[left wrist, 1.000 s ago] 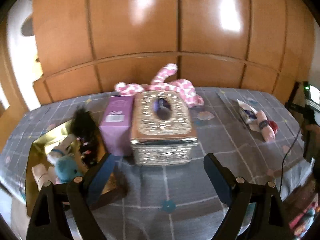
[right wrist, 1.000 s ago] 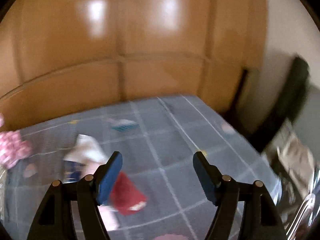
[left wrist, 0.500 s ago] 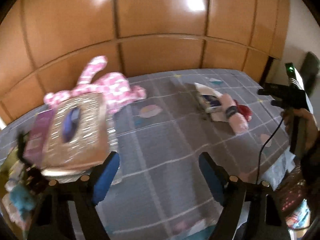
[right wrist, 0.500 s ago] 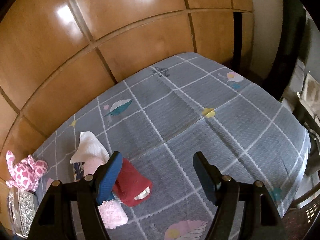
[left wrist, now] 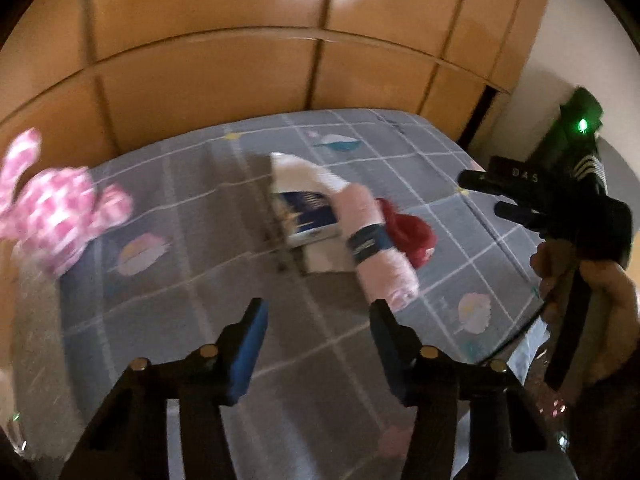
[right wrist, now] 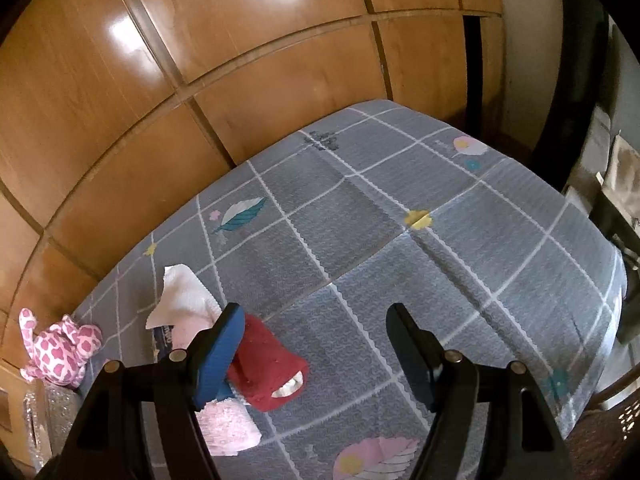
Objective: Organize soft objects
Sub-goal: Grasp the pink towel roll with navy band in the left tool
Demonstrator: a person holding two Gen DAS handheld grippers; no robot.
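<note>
A rolled pink towel [left wrist: 380, 252] with a dark blue band lies on the grey bedcover beside a red cloth [left wrist: 410, 232], a white cloth [left wrist: 304, 172] and a blue-and-white packet [left wrist: 308, 212]. My left gripper [left wrist: 318, 320] is open and empty just short of the towel's near end. My right gripper [right wrist: 314, 328] is open and empty above the cover; the red cloth [right wrist: 266, 372] and pink towel [right wrist: 226, 428] lie under its left finger. A pink-spotted plush toy [left wrist: 56, 212] lies at the far left; it also shows in the right wrist view [right wrist: 60, 348].
The grey checked bedcover [right wrist: 400, 240] ends against wooden wardrobe panels [right wrist: 200, 60] at the back. The right-hand gripper handle and hand [left wrist: 568, 240] show at the right of the left wrist view. A silvery box [right wrist: 48, 416] sits at the lower left edge. Dark furniture [right wrist: 580, 80] stands at right.
The left gripper has swung right, away from the silvery box and gold tray, and moved closer to the towel pile. The right gripper view tilted down and steadied over the cover.
</note>
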